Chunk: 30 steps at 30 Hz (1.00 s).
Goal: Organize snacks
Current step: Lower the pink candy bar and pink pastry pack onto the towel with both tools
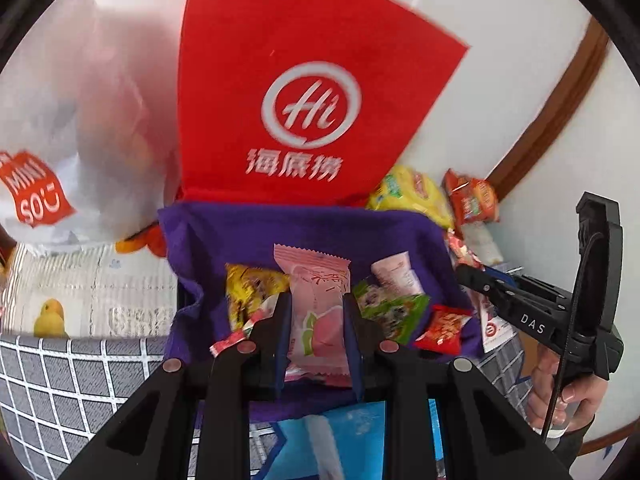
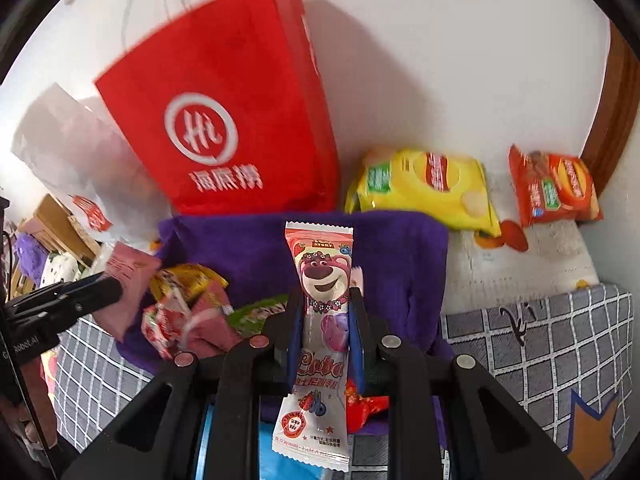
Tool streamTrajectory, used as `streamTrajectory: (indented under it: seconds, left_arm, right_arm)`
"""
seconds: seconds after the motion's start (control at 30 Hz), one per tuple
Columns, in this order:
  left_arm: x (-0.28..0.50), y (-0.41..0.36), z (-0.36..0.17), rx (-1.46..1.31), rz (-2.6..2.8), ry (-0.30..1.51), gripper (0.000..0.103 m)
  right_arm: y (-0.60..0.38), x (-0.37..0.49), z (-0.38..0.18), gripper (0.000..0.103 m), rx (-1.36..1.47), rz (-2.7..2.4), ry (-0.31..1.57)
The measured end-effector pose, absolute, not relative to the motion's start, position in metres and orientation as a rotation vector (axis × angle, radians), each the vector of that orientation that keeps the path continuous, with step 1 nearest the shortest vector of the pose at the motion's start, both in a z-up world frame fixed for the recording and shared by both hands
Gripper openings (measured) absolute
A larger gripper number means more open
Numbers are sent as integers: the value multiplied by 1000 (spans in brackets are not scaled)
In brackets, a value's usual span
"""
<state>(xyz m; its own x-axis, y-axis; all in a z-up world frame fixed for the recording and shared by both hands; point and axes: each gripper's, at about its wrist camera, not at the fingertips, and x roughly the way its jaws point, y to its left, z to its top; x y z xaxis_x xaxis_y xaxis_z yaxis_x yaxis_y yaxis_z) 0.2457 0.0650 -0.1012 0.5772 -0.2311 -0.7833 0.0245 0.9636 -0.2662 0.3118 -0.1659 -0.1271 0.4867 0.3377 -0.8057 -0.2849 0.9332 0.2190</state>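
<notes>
Both grippers pinch a snack packet above the purple cloth.

The left gripper (image 1: 316, 312) is clamped on a pale pink packet (image 1: 318, 300) printed with a peach. The right gripper (image 2: 326, 320) is clamped on a long pink bear-print packet (image 2: 322, 280). Both packets hang over the purple cloth (image 2: 400, 248), which lies on a grey checked bed cover (image 2: 540, 340) and carries loose small snacks: a yellow one (image 1: 250, 288), a green one (image 1: 390, 308) and a red one (image 1: 442, 328). Behind the cloth, against the white wall, stands a red bag (image 2: 224, 120); beside it, towards the bed's far right corner, lie a yellow chip bag (image 2: 424, 188) and an orange chip bag (image 2: 554, 190).
</notes>
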Motion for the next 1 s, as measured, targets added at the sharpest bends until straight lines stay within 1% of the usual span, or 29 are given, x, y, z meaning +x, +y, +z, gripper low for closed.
streamTrajectory:
  seconds: [0.3, 0.6, 0.73, 0.87, 0.9, 0.93, 1.0]
  left_arm:
    - [250, 73, -115, -266, -144, 970, 23]
    - [253, 73, -125, -292, -157, 1002, 23]
    - [255, 72, -129, -284, -146, 1016, 23]
    - [258, 71, -134, -284, -134, 1032, 23]
    - [259, 71, -134, -285, -135, 1036, 23]
    - [259, 70, -135, -281, -133, 1039, 23]
    - [260, 69, -136, -277, -130, 1042, 24]
  right_arm:
    - [-170, 331, -166, 21, 74, 363, 1103]
    - [-161, 336, -179, 21, 135, 389, 1122]
    - [-159, 338, -185, 26, 119, 365, 1132]
    - [-159, 340, -187, 26, 136, 354, 1139]
    - [-158, 341, -186, 30, 142, 356, 1138]
    - [-158, 340, -185, 36, 147, 359, 1137]
    - [-158, 339, -180, 44, 153, 363, 1123]
